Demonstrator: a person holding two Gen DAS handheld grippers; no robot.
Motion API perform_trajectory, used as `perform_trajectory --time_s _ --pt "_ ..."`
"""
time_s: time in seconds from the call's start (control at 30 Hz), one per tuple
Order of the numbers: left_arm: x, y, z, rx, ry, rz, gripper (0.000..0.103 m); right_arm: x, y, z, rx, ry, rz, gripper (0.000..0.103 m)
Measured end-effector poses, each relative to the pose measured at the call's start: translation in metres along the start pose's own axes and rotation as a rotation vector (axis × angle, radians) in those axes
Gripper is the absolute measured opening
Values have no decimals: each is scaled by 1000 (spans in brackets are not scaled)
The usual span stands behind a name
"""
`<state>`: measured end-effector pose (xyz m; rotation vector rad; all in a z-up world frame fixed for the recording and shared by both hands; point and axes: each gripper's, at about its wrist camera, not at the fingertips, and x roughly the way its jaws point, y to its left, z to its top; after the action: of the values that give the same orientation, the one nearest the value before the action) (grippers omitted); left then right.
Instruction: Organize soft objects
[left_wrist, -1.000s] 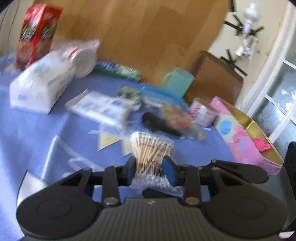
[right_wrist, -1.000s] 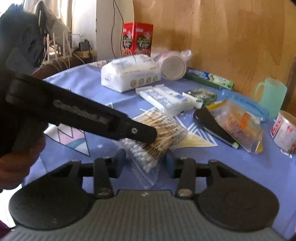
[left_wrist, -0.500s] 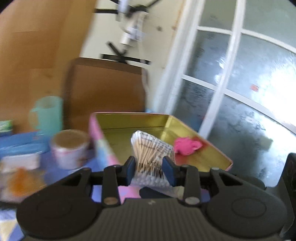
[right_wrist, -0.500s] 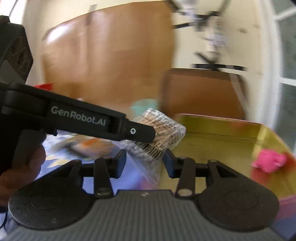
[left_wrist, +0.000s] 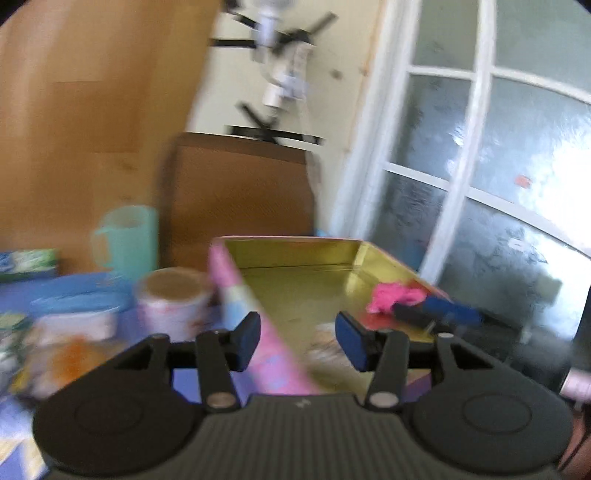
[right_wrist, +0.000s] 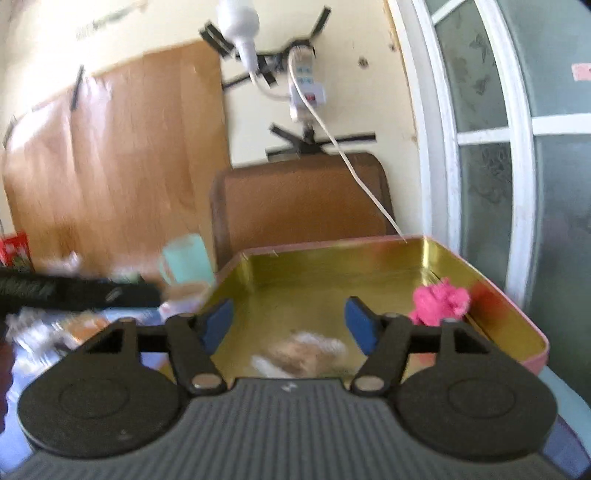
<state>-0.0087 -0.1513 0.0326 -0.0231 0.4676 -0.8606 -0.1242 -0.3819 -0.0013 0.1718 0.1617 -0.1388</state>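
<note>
Both grippers over gold tin. L gripper jaws opening, nothing gripped. R gripper jaws opening, empty. Cotton swab bag blurred, on tin floor; pink soft item near R wall.

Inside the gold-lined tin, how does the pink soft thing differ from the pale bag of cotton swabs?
The bright pink soft lump sits by the right wall of the gold-lined tin; the pale cotton-swab bag lies near the front, below the right gripper. The pink lump is bunched and opaque, while the bag lies flat, blurred, whitish and tan. Both rest on the tin's floor, ungripped.
</note>
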Motion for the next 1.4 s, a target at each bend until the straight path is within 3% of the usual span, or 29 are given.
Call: perform_trajectory --time_s 0.1,0.27,0.47,0.57,0.63,0.73,0.8,0.87,0.9,0.97,1.1,1.23,1.27,1.33,1.4 --pt "-31 45 -24 -51 7 154 46 8 29 4 -29 26 124 47" --pt "-84 131 -65 -201 29 429 46 50 106 -4 -73 180 352 47" --pt "-142 200 -89 -396 -103 606 46 97 227 -17 -235 297 603 47" --pt "-156 212 -95 -466 -155 570 46 132 280 -27 -303 371 668 53" --pt "-158 214 -98 -479 -176 560 46 157 312 -31 -407 394 717 69" --pt "-159 212 -101 -478 -200 557 46 194 345 -43 -554 411 687 84" --pt "-162 211 -103 -490 -221 576 45 222 354 -52 -575 543 719 84" --pt "-169 215 -106 -516 -253 549 46 233 357 -58 -579 576 723 85" --pt "-171 216 -108 -532 -268 552 46 236 354 -56 -543 609 734 80" --pt "-173 220 -110 -557 -274 542 46 227 347 -53 -530 625 724 74" --pt "-171 223 -110 -567 -259 514 46 177 316 -57 -510 615 711 73" --pt "-160 214 -104 -507 -169 439 46 113 277 -68 -470 574 687 75" --pt "-158 209 -103 -492 -149 406 47 96 266 -69 -474 539 674 76" --pt "-152 197 -100 -455 -107 335 50 75 249 -70 -466 466 645 96" --pt "-145 182 -96 -408 -73 303 55 58 229 -72 -429 442 611 98"
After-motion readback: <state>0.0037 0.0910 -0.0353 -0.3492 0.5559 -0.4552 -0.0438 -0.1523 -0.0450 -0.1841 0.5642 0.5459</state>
